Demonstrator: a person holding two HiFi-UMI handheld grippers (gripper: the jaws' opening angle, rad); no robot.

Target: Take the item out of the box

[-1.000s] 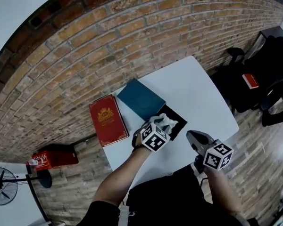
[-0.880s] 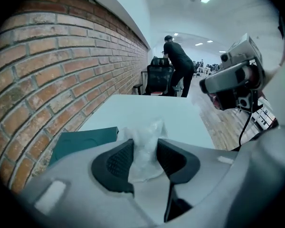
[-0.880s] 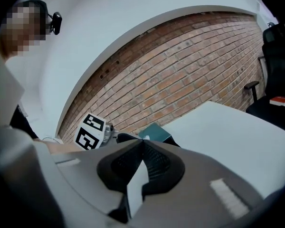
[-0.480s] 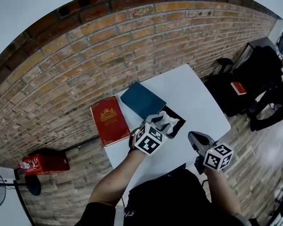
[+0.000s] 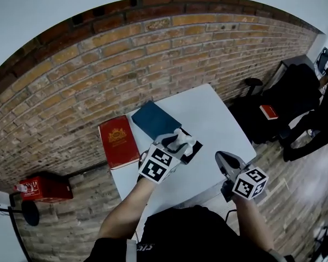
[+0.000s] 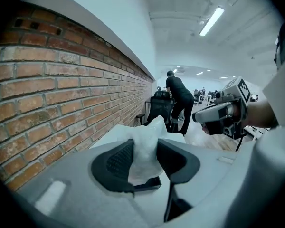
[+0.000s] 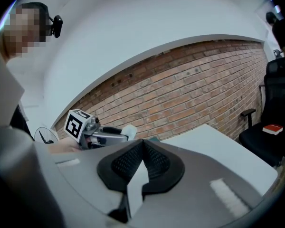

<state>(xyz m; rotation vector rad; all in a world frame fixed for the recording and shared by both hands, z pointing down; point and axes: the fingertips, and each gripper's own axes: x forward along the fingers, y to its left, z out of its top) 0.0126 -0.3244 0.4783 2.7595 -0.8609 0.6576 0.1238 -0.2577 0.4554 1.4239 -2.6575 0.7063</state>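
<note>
Lift-out
With left tongs (image 6: pixel 145 151) clamped on the item (image 6: pixel 149 132), right tongs (image 7: pixel 142 148) closed empty, we lift straight off the box (image 5: pixel 194 150).

Bright, even light — fisheye bending, dark vignetted corners.

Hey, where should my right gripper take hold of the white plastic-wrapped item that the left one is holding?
Probably the crinkled top of the white plastic-wrapped item, which sticks out past the left gripper clamped on its lower part. Come from the right side, where the right gripper is; open it first, since its jaws are together.
</note>
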